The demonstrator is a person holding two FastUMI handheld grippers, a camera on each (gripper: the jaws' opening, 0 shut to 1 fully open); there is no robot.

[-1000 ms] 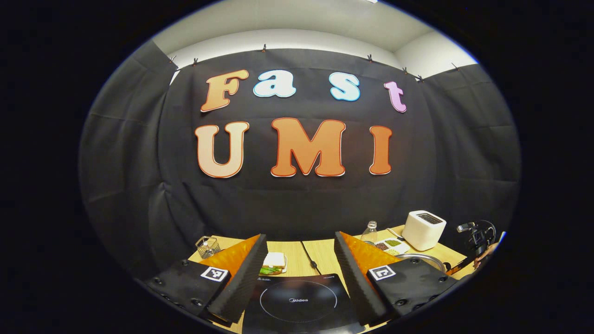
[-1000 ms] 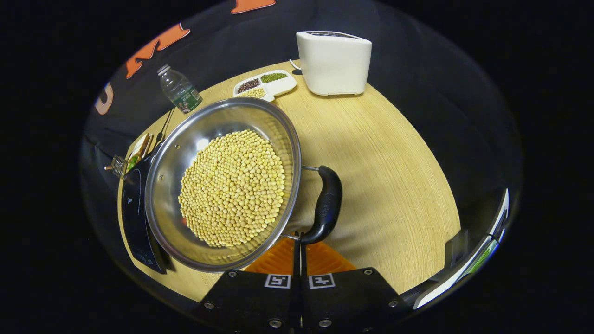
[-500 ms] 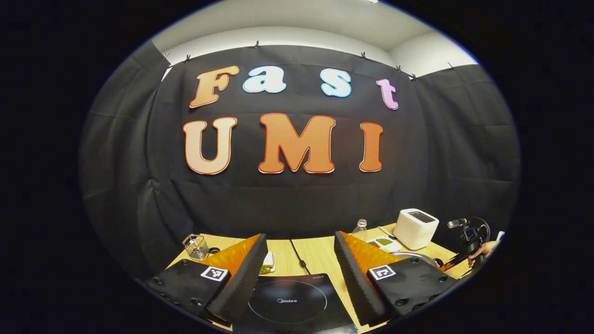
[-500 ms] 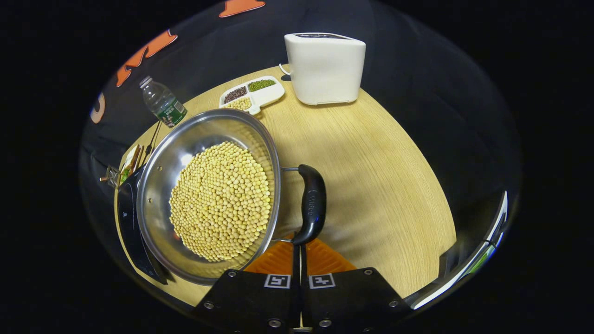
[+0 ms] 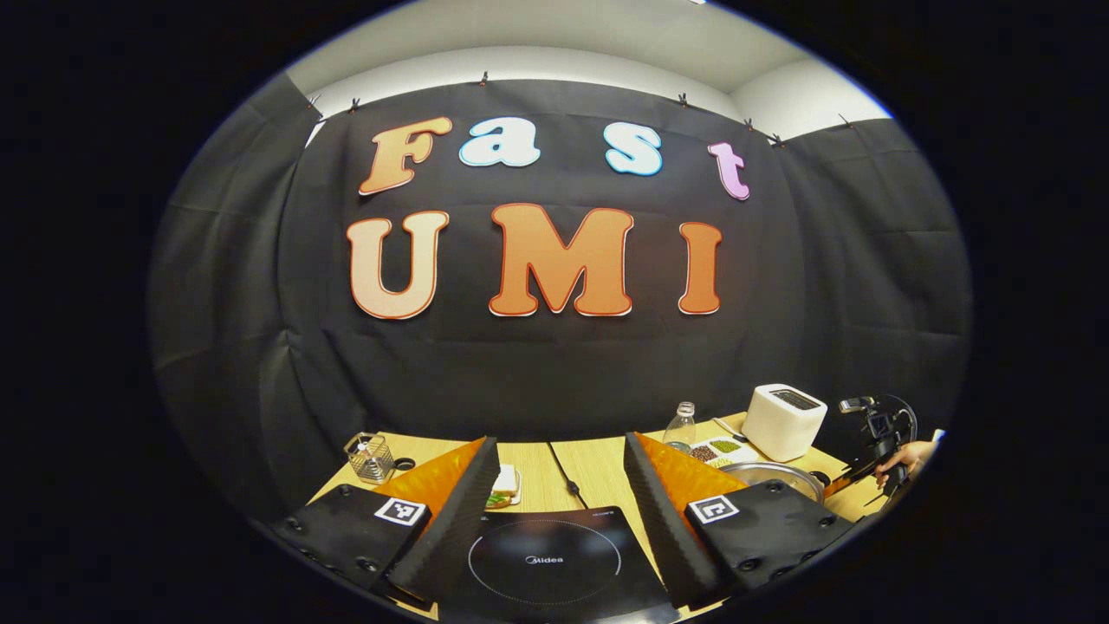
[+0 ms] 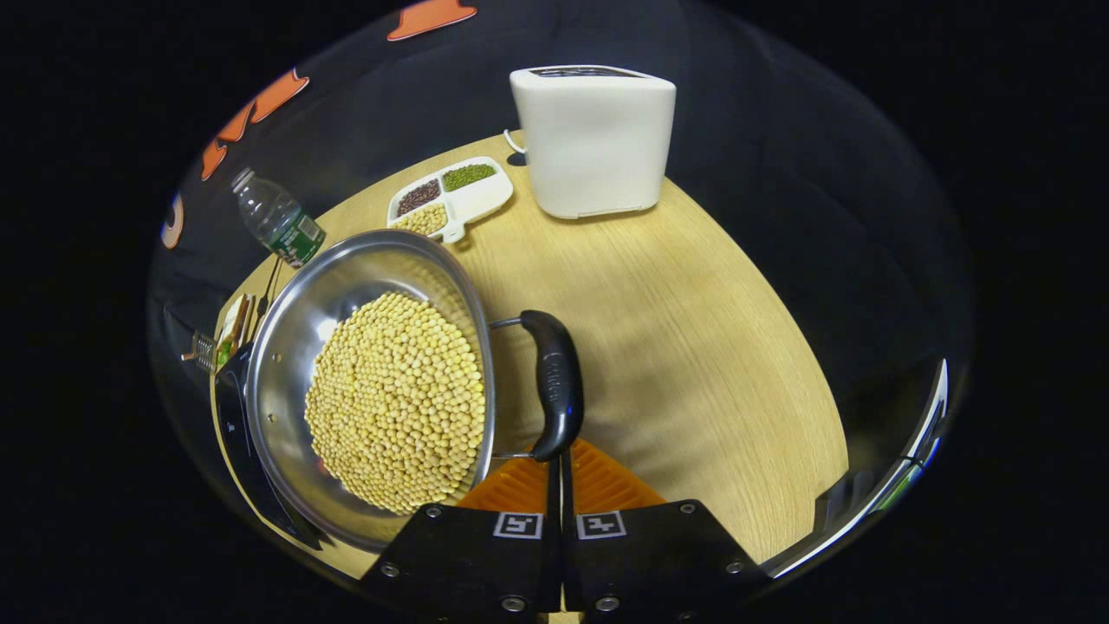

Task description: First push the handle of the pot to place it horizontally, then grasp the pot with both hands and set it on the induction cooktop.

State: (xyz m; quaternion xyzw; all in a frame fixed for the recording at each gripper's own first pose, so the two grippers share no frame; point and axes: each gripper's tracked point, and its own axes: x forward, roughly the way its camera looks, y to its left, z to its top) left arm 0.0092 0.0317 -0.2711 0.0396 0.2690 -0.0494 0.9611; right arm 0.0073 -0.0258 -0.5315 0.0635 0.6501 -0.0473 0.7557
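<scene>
The right claw [image 6: 559,464] has its fingers pressed together with nothing between them, and its tips touch the near end of the pot's black handle [image 6: 557,384]. That handle carries moulded writing too small to read. Just ahead and to the claw's left sits the pot [image 6: 286,347], a shiny steel bowl filled with pale yellow beans [image 6: 398,400], its far-left edge overlapping the induction cooktop [image 6: 232,433]. Since a second ago the pot has swung leftward in the right gripper view and the handle has turned closer to upright there. Farther ahead on the bench [image 6: 676,347] lie a divided dish of beans [image 6: 450,195], a plastic bottle [image 6: 277,218] whose label cannot be read, and a white toaster [image 6: 593,139].

The left claw [image 5: 554,511] is spread wide and holds nothing, hovering above the black cooktop [image 5: 546,563], which bears a brand word inside a thin ring. Beyond it lie a sandwich plate [image 5: 504,487] and a wire basket [image 5: 371,458]. Far right, a hand [image 5: 897,458] holds the other claw beside the pot's rim [image 5: 771,472].
</scene>
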